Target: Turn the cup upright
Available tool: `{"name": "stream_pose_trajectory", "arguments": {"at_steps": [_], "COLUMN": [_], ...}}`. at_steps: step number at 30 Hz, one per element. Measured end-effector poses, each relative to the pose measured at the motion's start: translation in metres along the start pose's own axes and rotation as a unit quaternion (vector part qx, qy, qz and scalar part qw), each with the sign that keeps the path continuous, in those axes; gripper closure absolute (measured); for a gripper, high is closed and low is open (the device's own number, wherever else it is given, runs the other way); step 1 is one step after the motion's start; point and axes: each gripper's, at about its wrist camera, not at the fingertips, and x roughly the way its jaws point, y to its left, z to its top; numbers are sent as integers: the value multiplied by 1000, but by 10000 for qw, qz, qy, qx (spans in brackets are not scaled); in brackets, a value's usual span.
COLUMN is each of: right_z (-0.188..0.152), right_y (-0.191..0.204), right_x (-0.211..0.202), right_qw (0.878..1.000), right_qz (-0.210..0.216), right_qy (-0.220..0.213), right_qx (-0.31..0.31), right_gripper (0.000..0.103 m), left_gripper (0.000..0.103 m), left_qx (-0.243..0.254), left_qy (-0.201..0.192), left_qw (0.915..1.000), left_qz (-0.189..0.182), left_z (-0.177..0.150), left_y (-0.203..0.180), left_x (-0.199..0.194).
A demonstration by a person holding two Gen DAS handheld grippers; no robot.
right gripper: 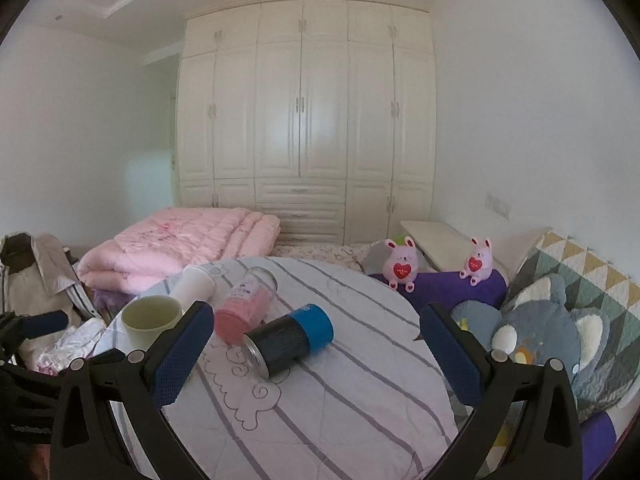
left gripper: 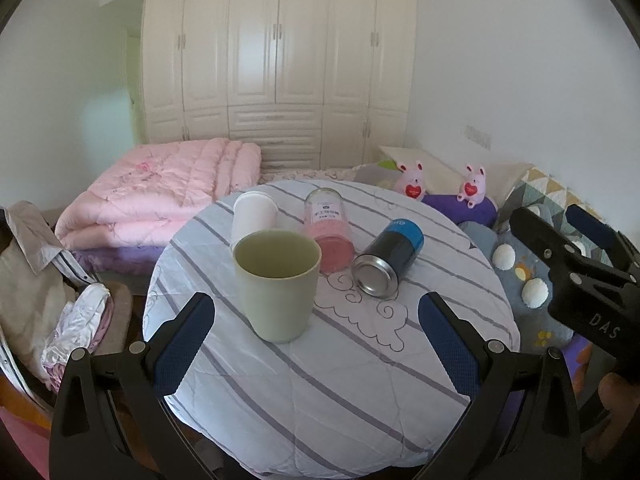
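A pale green cup [left gripper: 278,284] stands upright on the round table, mouth up; it also shows at the left of the right wrist view [right gripper: 150,318]. My left gripper [left gripper: 316,312] is open and empty, its fingers on either side of the cup and a little nearer than it. My right gripper [right gripper: 316,326] is open and empty above the table's near right part, with a black and blue can [right gripper: 290,338] lying between its fingers further off. The right gripper also shows at the right edge of the left wrist view [left gripper: 560,220].
A white cup [left gripper: 254,218] and a jar of pink powder [left gripper: 330,230] lie on their sides behind the green cup, next to the can [left gripper: 388,258]. The table has a striped cloth [left gripper: 340,380]. A pink quilt [left gripper: 168,200], clothes [left gripper: 36,292] and plush toys [right gripper: 400,262] surround it.
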Motion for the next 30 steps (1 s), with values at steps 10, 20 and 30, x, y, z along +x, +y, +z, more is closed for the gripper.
{"name": "stream_pose_trajectory", "arguments": {"at_steps": [10, 20, 30], "right_z": [-4, -6, -8], "right_y": [1, 5, 7], "right_x": [-2, 4, 16], "right_qw": [9999, 9996, 9989], "right_qz": [112, 203, 207], "right_qy": [75, 190, 408], "right_qx": [-22, -85, -67], "right_gripper": [0, 0, 0], "left_gripper": [0, 0, 0], "left_qx": [9, 182, 32], "left_qy": [-245, -377, -37], "left_qw": [9997, 9989, 9993], "left_qz": [68, 201, 365], "left_z": [-1, -3, -6], "left_y": [-1, -5, 5], "left_x": [-6, -4, 18]}}
